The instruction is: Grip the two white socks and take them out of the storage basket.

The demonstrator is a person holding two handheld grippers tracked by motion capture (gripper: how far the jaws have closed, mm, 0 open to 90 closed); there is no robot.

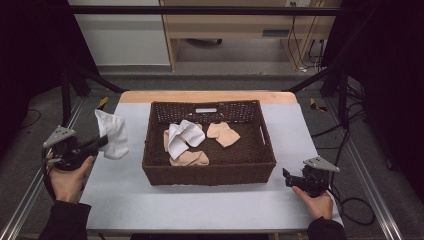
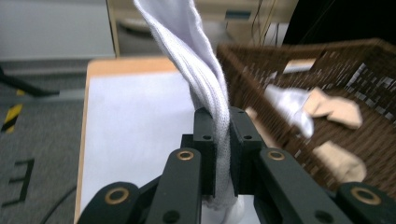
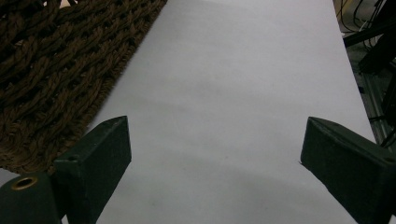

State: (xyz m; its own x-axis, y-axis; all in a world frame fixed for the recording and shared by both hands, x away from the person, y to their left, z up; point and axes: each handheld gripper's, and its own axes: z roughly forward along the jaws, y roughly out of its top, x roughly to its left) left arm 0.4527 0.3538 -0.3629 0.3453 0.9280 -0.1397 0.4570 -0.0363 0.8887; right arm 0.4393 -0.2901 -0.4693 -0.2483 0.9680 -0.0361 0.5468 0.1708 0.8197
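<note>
A dark woven basket stands in the middle of the white table. Inside lie a white sock and two beige socks. My left gripper hovers left of the basket, shut on another white sock that drapes from its jaws. In the left gripper view that sock is pinched between the jaws of the left gripper and rises up out of the picture. My right gripper rests low at the basket's front right corner; its jaws stand wide open over bare table.
A wooden strip edges the table's far side. Metal frame rails run along both sides, with cables on the floor at the right. The basket wall lies close to the right gripper's left jaw.
</note>
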